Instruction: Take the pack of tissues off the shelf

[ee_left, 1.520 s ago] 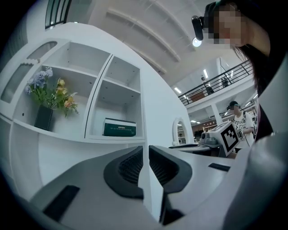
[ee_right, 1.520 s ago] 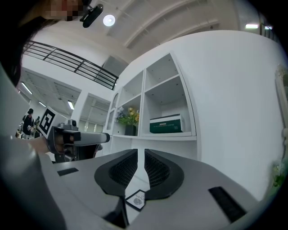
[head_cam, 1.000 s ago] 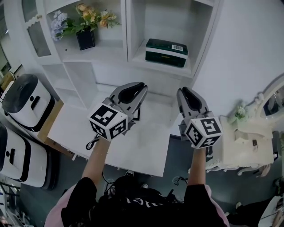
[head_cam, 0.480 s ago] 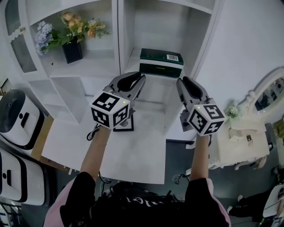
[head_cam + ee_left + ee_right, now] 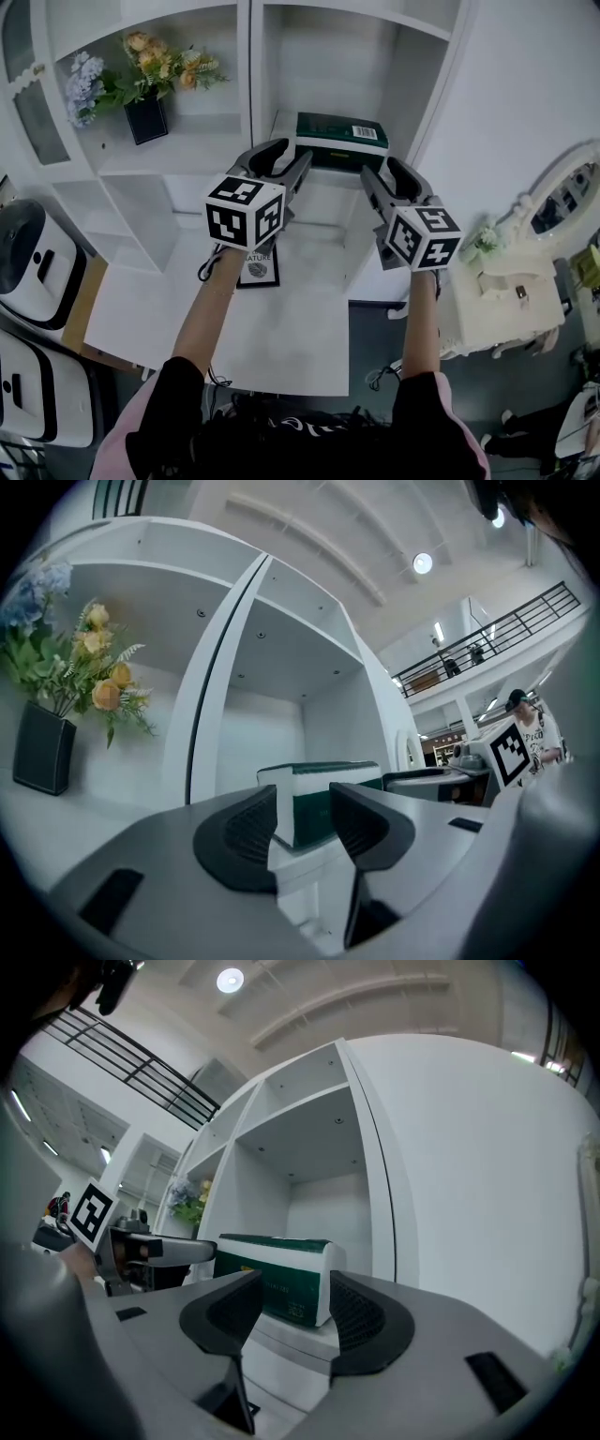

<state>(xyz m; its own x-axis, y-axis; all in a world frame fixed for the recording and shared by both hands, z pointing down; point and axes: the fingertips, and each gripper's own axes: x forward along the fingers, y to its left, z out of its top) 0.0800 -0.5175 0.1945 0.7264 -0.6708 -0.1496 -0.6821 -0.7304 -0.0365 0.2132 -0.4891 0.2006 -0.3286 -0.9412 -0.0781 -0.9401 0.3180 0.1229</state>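
The pack of tissues [image 5: 339, 139], dark green with white ends, lies flat in the right-hand shelf compartment [image 5: 412, 84]. My left gripper [image 5: 281, 159] hovers just short of its left end, jaws opening, nothing between the pads. My right gripper [image 5: 386, 176] hovers near its right end, jaws opening too and empty. In the left gripper view the pack [image 5: 323, 772] shows beyond the left gripper [image 5: 302, 803]. In the right gripper view the pack [image 5: 272, 1269] lies ahead of the right gripper [image 5: 295, 1288].
A black vase of flowers [image 5: 147, 117] stands in the left compartment, past the upright divider [image 5: 251, 75]. A small framed card [image 5: 258, 265] stands on the white table [image 5: 281, 337] below. White appliances [image 5: 28, 272] sit at left, a white dresser [image 5: 511, 300] at right.
Both grippers have moved forward and up to the shelf's right compartment, and both sets of jaws have gone from shut to open.
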